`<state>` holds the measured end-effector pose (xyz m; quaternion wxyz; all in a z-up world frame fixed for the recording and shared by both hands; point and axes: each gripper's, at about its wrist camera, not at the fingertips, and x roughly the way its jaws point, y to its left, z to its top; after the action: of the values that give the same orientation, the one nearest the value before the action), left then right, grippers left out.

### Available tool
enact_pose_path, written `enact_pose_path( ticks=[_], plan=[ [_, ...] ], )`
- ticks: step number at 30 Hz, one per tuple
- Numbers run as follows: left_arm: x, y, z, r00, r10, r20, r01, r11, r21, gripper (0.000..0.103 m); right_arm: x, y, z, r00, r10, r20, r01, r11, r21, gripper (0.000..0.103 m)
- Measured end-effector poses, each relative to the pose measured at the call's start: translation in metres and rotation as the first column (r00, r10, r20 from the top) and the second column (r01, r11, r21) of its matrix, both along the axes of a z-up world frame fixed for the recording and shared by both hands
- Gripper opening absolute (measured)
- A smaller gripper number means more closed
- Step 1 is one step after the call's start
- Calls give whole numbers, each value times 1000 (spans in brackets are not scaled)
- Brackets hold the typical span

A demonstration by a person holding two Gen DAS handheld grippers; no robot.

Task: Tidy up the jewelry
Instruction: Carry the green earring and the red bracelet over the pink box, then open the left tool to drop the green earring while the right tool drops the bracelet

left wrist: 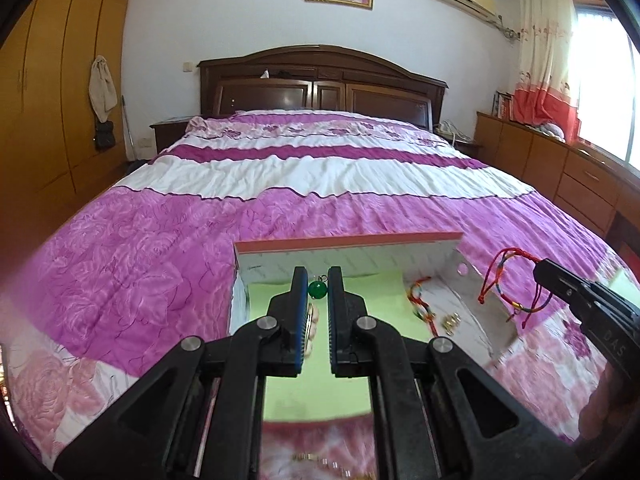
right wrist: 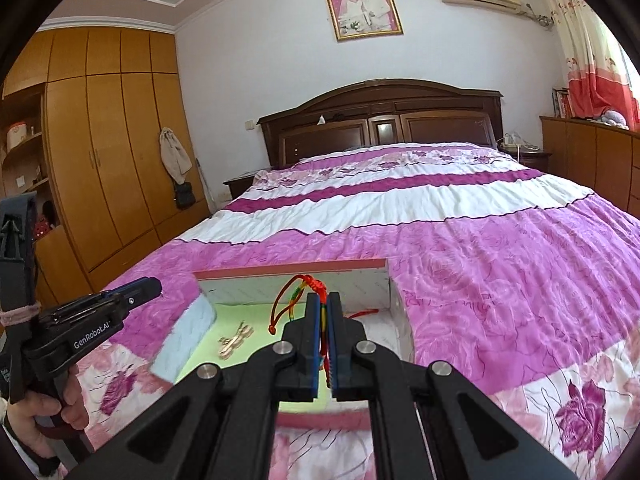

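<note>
Red braided cord bracelet (right wrist: 298, 294) was held clamped in the right claw (right wrist: 324, 344), raised over the open jewelry box (right wrist: 296, 272); in the left wrist view the same bracelet (left wrist: 505, 280) was seen dangling from the right claw (left wrist: 540, 270) just beside the box's right wall. Left claw (left wrist: 318, 320) was positioned low over the box (left wrist: 348, 240), jaws parted by a narrow gap, nothing pinched between them. A green bead pendant (left wrist: 318, 290) was seen through that gap, on the green lining (left wrist: 380, 304). A second multicolour cord (left wrist: 418, 298) and a small gold piece (left wrist: 450, 322) were lying in the box's right part. Gold clasps (right wrist: 234, 340) were noted on the lining in the right wrist view. The box was resting on the pink floral bedspread (left wrist: 140, 264).
</note>
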<state>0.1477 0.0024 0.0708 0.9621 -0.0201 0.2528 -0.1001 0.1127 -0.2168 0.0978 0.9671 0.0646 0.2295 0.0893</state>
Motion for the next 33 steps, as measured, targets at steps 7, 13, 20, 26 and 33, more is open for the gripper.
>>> enact_pose_path(
  ticks=[7,13,20,26,33],
  plan=[
    [26,-5,-31,998,33,-45,-32,999,24,1,29,-4,-28,998,-34,-58,33,999,-12,5],
    [45,-7,-55,992,49,-120,-46,998,34,1,47,-5,-52,987,-51,-151,47,999,-27,5],
    [53,-7,-72,981,46,-191,-42,999,24,1,55,-9,-70,972,-74,-224,70,997,-24,5],
    [52,-9,-71,975,38,-220,-33,999,28,9,55,-14,-71,966,-81,-246,85,996,7,10],
    [40,-7,-53,977,12,-214,-8,1000,22,19,41,-19,-53,973,-73,-221,85,995,43,29]
  ],
)
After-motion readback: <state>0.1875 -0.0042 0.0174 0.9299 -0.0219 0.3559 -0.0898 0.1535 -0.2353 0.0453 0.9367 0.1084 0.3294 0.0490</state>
